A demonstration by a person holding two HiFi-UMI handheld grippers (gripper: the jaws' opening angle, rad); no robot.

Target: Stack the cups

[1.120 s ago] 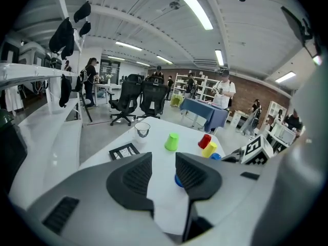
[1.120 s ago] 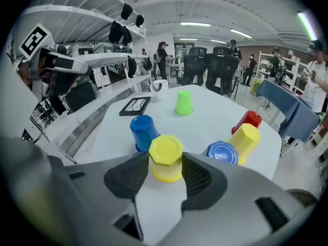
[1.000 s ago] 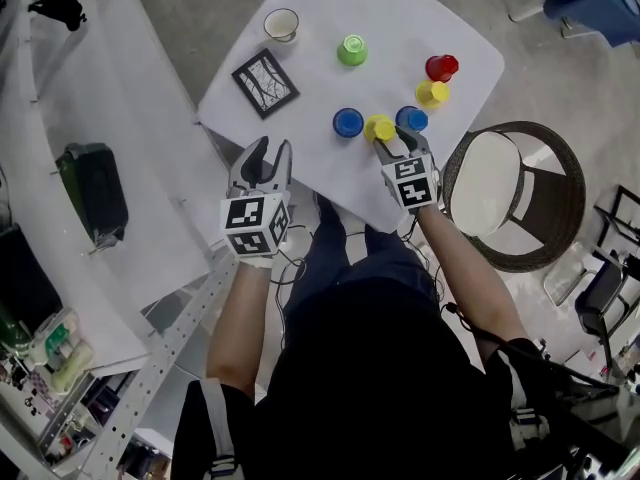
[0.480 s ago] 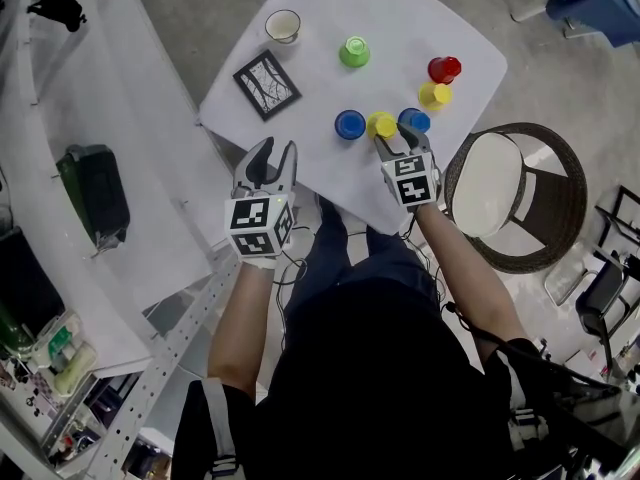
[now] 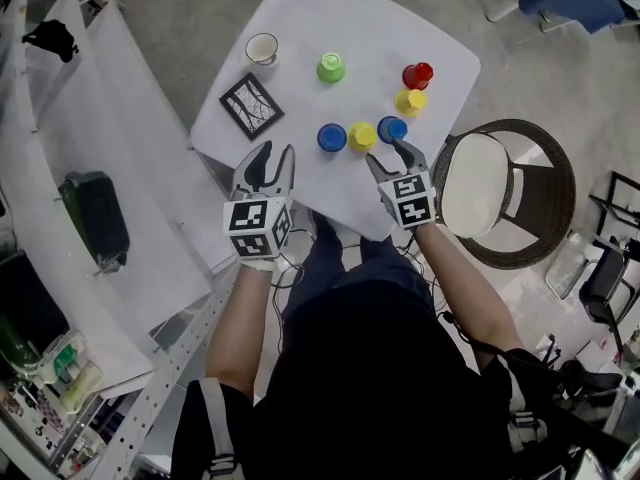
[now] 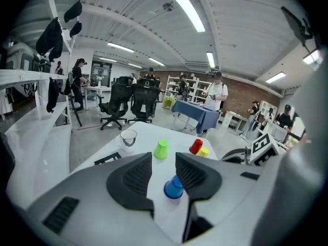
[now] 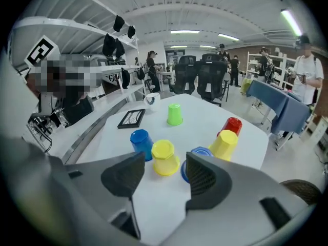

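Observation:
Several upside-down cups stand on the white table (image 5: pixel 300 18). Near its front edge is a row of blue cup (image 5: pixel 332 137), yellow cup (image 5: pixel 362 135) and second blue cup (image 5: pixel 392 128). Behind them are a green cup (image 5: pixel 331 67), a red cup (image 5: pixel 417 75) and another yellow cup (image 5: pixel 410 100). My right gripper (image 5: pixel 391 154) is open just short of the front yellow cup (image 7: pixel 165 158); its jaws have just been opening and nothing is between them. My left gripper (image 5: pixel 269 155) hangs off the table's front left edge, jaws apart and empty, with the blue cup (image 6: pixel 173 188) beyond the gap.
A clear glass (image 5: pixel 262 48) and a black framed square (image 5: pixel 251 106) sit at the table's left side. A round wicker chair (image 5: pixel 510 193) stands to the right of the table. White shelving (image 5: pixel 120 198) runs along the left.
My right gripper has opened off the front yellow cup and drawn back from it. The left gripper has edged forward a little.

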